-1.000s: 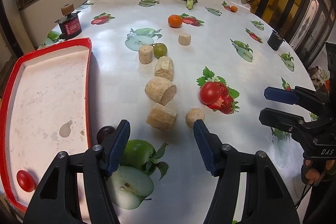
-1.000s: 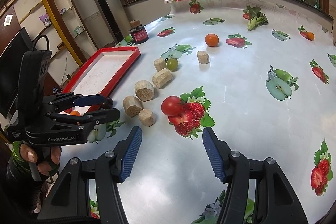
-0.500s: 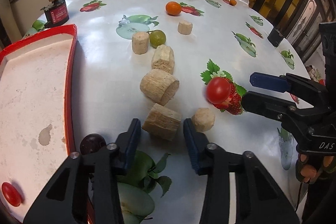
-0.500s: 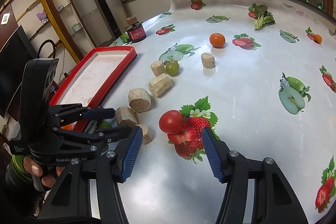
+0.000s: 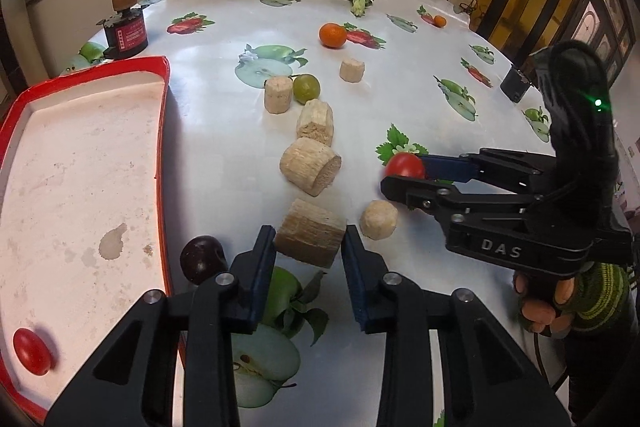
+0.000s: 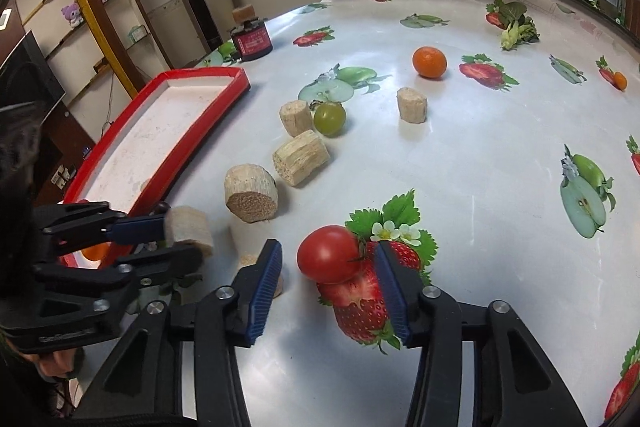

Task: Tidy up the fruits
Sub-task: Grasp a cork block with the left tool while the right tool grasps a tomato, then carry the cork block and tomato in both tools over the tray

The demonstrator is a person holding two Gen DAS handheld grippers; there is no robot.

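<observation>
Your left hand-held gripper (image 5: 308, 247) has its blue pads narrowed around the short tan fibrous cylinder block (image 5: 310, 238), one pad against each side, so it grips the block just beside the dark purple plum (image 5: 202, 259) at the edge of the red-rimmed white tray (image 5: 162, 131). A small red cherry tomato (image 5: 31, 351) lies in the tray's near corner.

Your right hand-held gripper (image 6: 328, 267) is partly open around the round red tomato (image 6: 328, 254), which sits on the white fruit-printed table (image 6: 480, 187). The right pad is at the tomato's side; a gap shows between the left pad and the fruit, so it is not clamped.

Farther back on the table lie the green round fruit (image 6: 329, 118) and the orange (image 6: 429, 62), well apart from the tray.
</observation>
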